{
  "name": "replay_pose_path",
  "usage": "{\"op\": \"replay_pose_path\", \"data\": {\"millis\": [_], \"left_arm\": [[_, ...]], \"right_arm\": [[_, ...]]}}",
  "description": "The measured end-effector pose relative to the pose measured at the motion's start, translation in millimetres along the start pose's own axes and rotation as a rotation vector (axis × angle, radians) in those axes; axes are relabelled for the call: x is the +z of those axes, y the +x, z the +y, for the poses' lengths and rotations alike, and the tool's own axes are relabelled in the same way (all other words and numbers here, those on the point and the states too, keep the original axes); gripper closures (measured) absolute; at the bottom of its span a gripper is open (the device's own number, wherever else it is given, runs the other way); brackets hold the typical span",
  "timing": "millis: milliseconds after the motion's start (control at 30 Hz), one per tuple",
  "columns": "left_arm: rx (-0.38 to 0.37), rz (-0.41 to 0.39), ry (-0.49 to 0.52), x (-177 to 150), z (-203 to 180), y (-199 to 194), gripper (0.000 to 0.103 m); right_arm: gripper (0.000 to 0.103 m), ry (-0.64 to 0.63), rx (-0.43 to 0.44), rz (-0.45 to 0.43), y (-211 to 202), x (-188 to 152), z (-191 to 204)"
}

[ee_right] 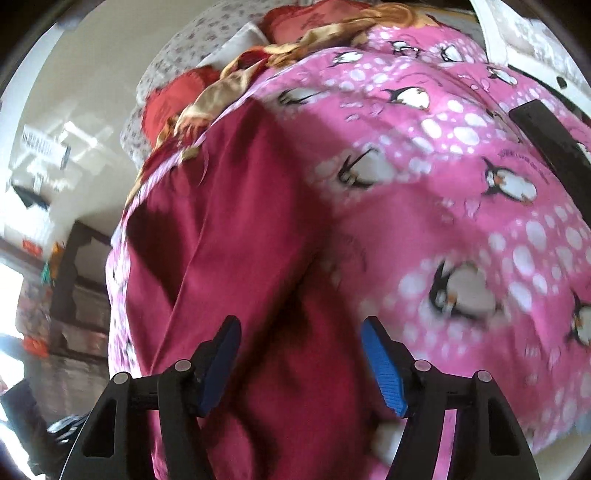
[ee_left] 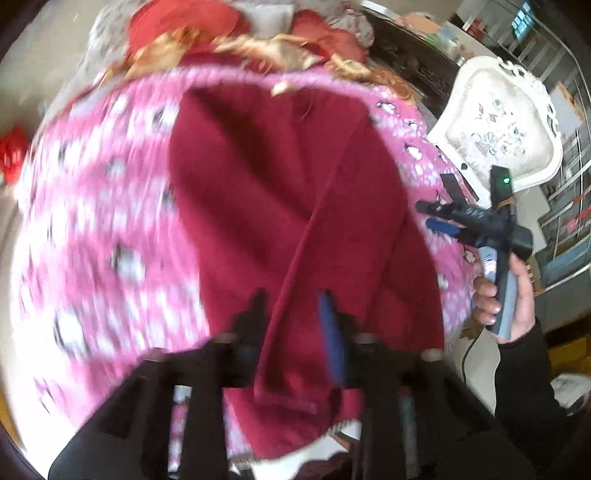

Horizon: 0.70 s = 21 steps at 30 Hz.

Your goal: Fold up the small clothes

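Observation:
A dark red garment (ee_left: 280,206) lies spread on a pink penguin-print blanket (ee_left: 92,221). My left gripper (ee_left: 293,314) sits over the garment's near edge with a fold of red cloth between its fingers; the view is blurred. My right gripper (ee_left: 434,216) shows at the right in the left wrist view, held in a hand beside the blanket's edge. In the right wrist view the right gripper (ee_right: 299,332) is open and empty just above the red garment (ee_right: 229,236), with the blanket (ee_right: 461,166) to its right.
Red and golden cloths (ee_left: 221,33) are heaped at the far end of the blanket. A white ornate chair (ee_left: 498,125) stands at the right. A black strap or bar (ee_right: 550,144) lies on the blanket's right edge. Shelving and floor lie beyond.

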<state>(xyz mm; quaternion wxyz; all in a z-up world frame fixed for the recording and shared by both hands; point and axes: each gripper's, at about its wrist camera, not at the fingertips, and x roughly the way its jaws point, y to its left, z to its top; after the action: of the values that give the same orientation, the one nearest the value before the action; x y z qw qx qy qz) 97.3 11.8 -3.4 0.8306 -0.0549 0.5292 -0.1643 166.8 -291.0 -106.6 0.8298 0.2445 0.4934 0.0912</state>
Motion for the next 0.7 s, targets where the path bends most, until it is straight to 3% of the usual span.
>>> {"op": "replay_pose_path", "data": {"millis": [67,167,267,367,467,600,700], "left_arm": [[-0.045,-0.025,0.022,37,-10,9,0.060],[-0.106,0.016,0.056,95,-30,46,0.060],[-0.081,0.042,0.107,151,-57,89,0.060],[-0.114,0.105,0.090,201,-80,139,0.060],[-0.116,0.152,0.122,236,-100,180,0.060],[-0.081,0.183,0.162,256,-119,216,0.069],[-0.023,0.246,0.160,259,-120,242,0.069]], "right_arm": [[0.039,0.029,0.016,0.005,12,18,-10],[0.047,0.084,0.075,0.022,30,41,-24],[0.058,0.169,0.175,0.049,48,53,-37],[0.060,0.251,0.251,0.066,61,60,-48],[0.071,0.310,0.324,0.068,65,63,-52],[0.072,0.344,0.365,0.062,63,59,-52],[0.073,0.375,0.396,0.065,62,58,-54]]}}
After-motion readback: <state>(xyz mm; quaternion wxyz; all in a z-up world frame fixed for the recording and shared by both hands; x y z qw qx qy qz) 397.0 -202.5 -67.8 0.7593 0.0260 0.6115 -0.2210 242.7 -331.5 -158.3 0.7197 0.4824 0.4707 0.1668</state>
